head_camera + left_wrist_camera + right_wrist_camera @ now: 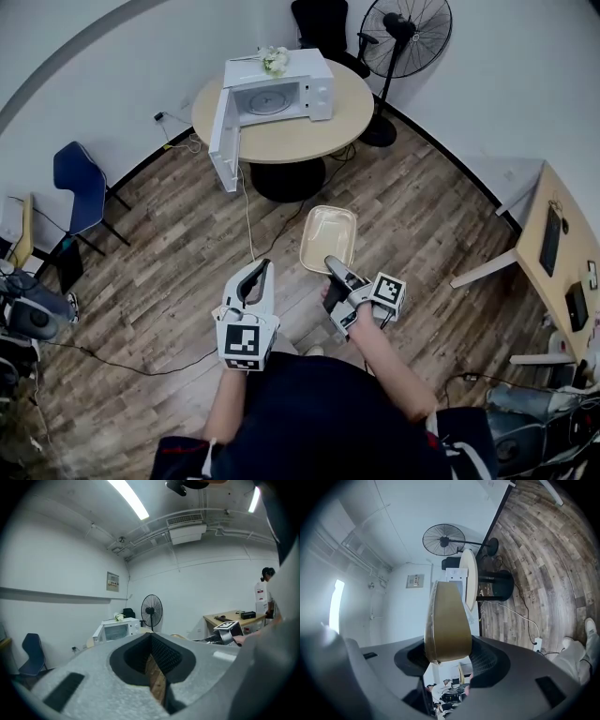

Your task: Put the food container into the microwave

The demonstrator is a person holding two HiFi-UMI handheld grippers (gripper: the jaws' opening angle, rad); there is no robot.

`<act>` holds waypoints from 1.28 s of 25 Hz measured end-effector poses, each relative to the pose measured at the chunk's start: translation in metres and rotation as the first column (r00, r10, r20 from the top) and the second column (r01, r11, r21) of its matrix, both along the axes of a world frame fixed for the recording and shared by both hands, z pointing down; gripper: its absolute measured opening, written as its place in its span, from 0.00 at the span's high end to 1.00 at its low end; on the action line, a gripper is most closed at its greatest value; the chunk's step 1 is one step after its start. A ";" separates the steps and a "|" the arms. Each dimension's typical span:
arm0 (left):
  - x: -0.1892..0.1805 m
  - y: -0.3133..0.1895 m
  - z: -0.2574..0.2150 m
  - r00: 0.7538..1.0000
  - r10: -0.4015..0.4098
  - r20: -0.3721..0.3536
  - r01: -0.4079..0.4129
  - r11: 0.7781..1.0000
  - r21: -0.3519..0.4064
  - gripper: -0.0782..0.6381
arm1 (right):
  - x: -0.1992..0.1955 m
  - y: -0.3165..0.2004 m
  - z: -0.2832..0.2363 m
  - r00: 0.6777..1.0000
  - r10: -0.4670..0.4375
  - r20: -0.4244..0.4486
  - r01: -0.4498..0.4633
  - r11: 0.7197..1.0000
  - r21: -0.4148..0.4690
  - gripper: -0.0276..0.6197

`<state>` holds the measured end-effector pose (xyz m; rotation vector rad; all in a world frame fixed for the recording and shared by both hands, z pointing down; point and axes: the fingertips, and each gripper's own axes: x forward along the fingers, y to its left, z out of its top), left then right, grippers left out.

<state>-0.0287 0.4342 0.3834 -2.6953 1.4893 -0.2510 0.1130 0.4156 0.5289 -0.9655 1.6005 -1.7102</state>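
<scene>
The food container, a shallow tan tray, is pinched at its near rim by the right gripper and sticks out ahead of the jaws over the wood floor. In the right gripper view it stands edge-on between the pads. Its lower end is lost in the jaw throat, and it covers most of the microwave beyond it.

The left gripper hangs to the left of the right one and apart from it. Its jaws are pressed together at the tips on nothing; a narrow slit lower down shows only floor.

Well ahead of both tools the microwave sits on a round table. Its door is swung wide to the left, and the glass turntable shows inside. The floor between the tools and the table is open but for a thin cable trailing down from the table.

A standing fan is past the table to the right and a blue chair is far off left. A desk at the right is cut off by the frame edge. The person's torso hides the floor just behind the tools.
</scene>
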 end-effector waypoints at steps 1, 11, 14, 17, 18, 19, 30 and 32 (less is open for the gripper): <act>0.004 0.002 0.002 1.000 0.000 0.004 0.000 1.000 -0.004 0.87 | 0.003 0.002 0.002 1.000 -0.001 0.003 0.001 1.000 -0.003 0.61; 0.026 -0.009 -0.015 0.999 0.008 0.042 -0.009 1.000 0.021 0.87 | 0.024 -0.001 0.005 1.000 -0.003 0.024 0.004 1.000 -0.021 0.61; 0.032 -0.014 -0.014 0.999 0.016 0.045 -0.017 1.000 0.023 0.87 | 0.027 -0.005 0.005 0.999 0.009 0.047 -0.008 1.000 -0.022 0.61; 0.031 -0.023 -0.007 0.999 0.023 0.045 -0.023 1.000 0.018 0.87 | 0.026 -0.018 0.005 0.999 0.013 0.051 -0.012 1.000 -0.016 0.61; 0.030 -0.029 -0.005 0.999 0.021 0.046 -0.022 1.000 0.017 0.87 | 0.025 -0.024 0.004 0.999 0.012 0.049 -0.011 1.000 -0.014 0.61; 0.030 -0.035 -0.004 0.999 0.022 0.046 -0.022 1.000 0.016 0.87 | 0.025 -0.030 0.003 0.999 0.011 0.048 -0.011 1.000 -0.012 0.61; 0.014 -0.129 -0.002 0.999 0.034 0.040 -0.035 0.999 0.034 0.87 | 0.007 -0.119 0.005 0.999 0.016 0.049 -0.015 1.000 -0.024 0.61; 0.008 -0.149 -0.003 0.999 0.033 0.036 -0.034 0.999 0.034 0.87 | 0.001 -0.138 0.005 0.999 0.014 0.047 -0.013 1.000 -0.025 0.61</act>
